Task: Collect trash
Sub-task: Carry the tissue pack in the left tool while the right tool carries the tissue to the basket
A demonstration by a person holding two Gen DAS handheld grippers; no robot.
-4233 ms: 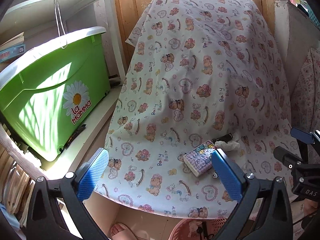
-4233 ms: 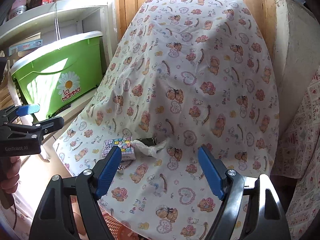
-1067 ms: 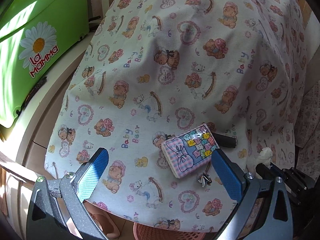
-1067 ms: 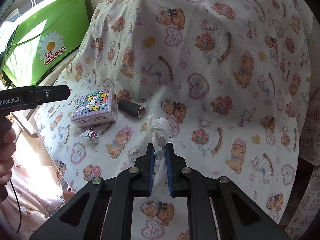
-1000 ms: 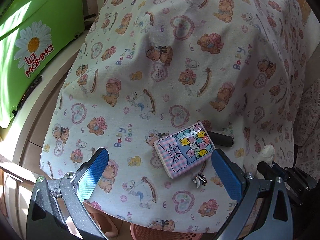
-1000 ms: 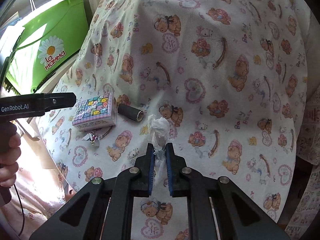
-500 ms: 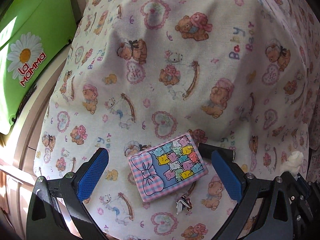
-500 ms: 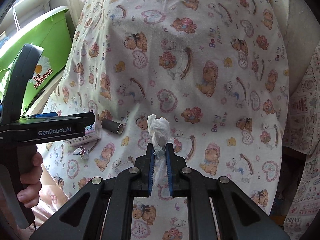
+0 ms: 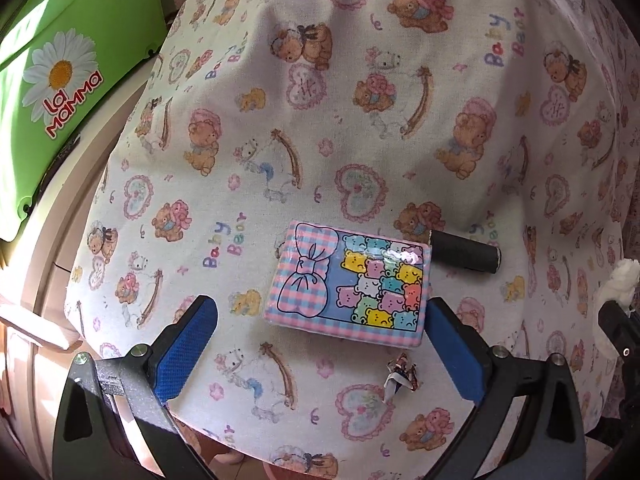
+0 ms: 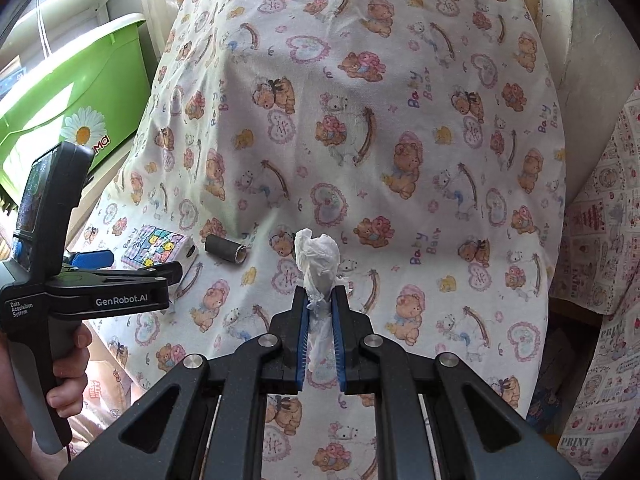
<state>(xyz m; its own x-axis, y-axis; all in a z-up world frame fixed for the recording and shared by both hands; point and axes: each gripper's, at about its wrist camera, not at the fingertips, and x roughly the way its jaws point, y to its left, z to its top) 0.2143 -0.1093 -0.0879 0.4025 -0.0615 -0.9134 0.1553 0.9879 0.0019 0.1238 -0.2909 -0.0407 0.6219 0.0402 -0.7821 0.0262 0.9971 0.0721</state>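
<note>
A pink and blue tissue pack with bears [image 9: 352, 286] lies on the teddy-print cloth [image 9: 360, 80]. My left gripper [image 9: 320, 330] is open, its blue pads standing either side of the pack's near end, above the cloth. A small crumpled wrapper [image 9: 400, 376] lies just in front of the pack, and a dark short tube [image 9: 466, 257] lies behind its right corner. My right gripper [image 10: 320, 312] is shut on a crumpled white tissue [image 10: 318, 258] held above the cloth. The pack [image 10: 158, 247] and tube [image 10: 226, 251] also show to its left, beside the left gripper [image 10: 132, 266].
A green "La Mamma" tub [image 9: 52, 80] stands on a shelf to the left. A patterned fabric [image 10: 600, 280] hangs at the right. The cloth's front edge [image 9: 248, 454] drops off near me, with a pink basket rim below it. A hand [image 10: 68, 376] holds the left tool.
My left gripper has dropped closer to the tissue pack, which now lies between its open pads. The right gripper, still shut on the tissue, has lifted and drawn back a little.
</note>
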